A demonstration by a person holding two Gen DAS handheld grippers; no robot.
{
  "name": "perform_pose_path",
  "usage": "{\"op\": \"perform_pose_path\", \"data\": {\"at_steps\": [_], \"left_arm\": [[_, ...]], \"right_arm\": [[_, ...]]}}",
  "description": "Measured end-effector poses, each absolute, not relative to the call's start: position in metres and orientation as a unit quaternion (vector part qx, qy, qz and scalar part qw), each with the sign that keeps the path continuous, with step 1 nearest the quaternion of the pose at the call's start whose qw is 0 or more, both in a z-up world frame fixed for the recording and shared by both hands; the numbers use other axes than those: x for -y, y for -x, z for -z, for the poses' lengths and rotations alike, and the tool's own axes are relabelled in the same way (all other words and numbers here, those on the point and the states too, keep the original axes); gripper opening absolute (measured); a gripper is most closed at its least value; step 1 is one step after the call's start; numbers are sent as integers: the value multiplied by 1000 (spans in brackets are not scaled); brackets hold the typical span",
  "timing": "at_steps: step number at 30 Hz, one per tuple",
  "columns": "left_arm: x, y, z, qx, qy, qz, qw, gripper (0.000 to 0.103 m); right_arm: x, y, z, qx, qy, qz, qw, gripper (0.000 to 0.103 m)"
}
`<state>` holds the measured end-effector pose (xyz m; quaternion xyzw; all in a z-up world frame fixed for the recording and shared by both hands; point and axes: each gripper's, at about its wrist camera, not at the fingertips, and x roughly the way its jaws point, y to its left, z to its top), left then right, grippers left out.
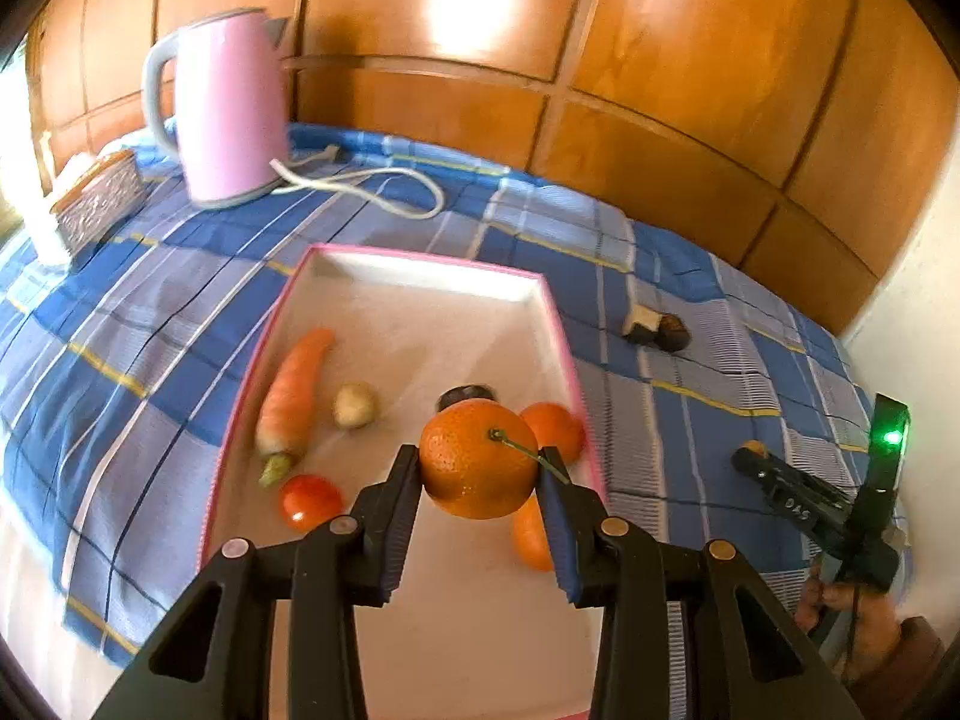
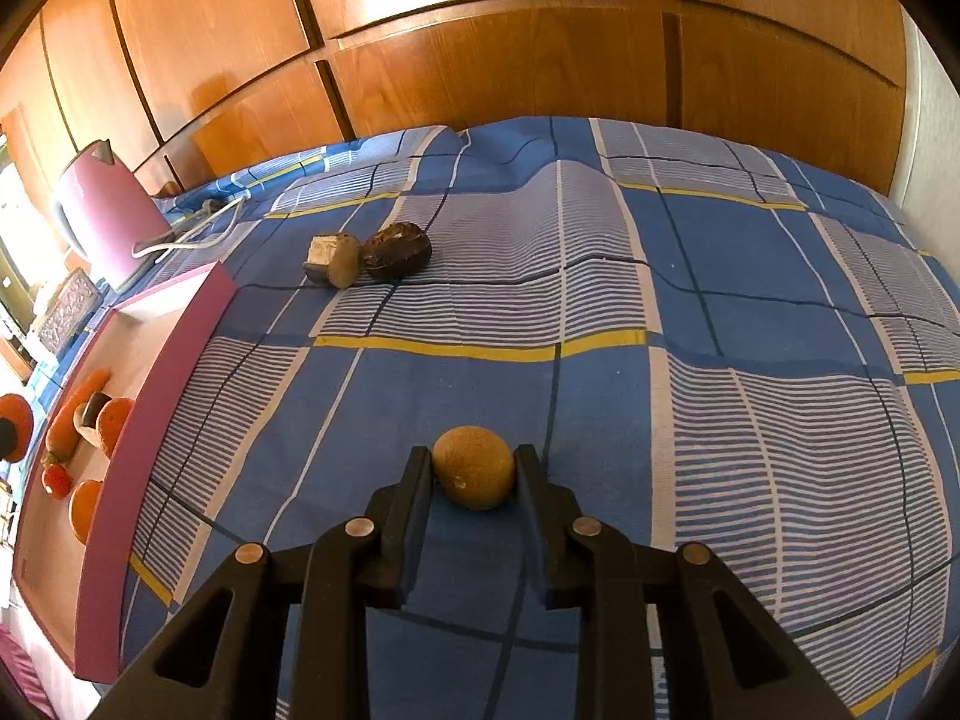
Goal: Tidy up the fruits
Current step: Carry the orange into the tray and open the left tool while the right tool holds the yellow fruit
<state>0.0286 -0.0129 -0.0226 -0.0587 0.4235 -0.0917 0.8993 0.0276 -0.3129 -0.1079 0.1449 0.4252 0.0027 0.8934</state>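
1. An orange point(image 1: 477, 459) is clamped between the left gripper point(image 1: 480, 468) fingers, held above the pink-rimmed tray point(image 1: 558, 324).
2. A brown round fruit point(image 2: 474, 476) is pinched by the right gripper point(image 2: 474, 468) on the checked cloth point(image 2: 690, 312).
3. Beyond the right gripper, to its left, a dark fruit point(image 2: 398, 252) is seen.

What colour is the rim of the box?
Pink; the box rim shows best in the left wrist view.

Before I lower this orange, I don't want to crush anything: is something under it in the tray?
Yes. The left gripper holds the orange over the tray's near right part, where two more oranges and a dark round item lie. The floor nearer the middle is bare.
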Motion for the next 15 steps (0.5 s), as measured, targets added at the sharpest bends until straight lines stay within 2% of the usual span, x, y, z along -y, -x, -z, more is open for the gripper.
{"op": "perform_pose_path", "data": {"at_steps": [15], "left_arm": [[-21,-32,41,-451,116,67,882,39]], "right_arm": [[311,-26,108,-423,-141,-2,895,28]]}}
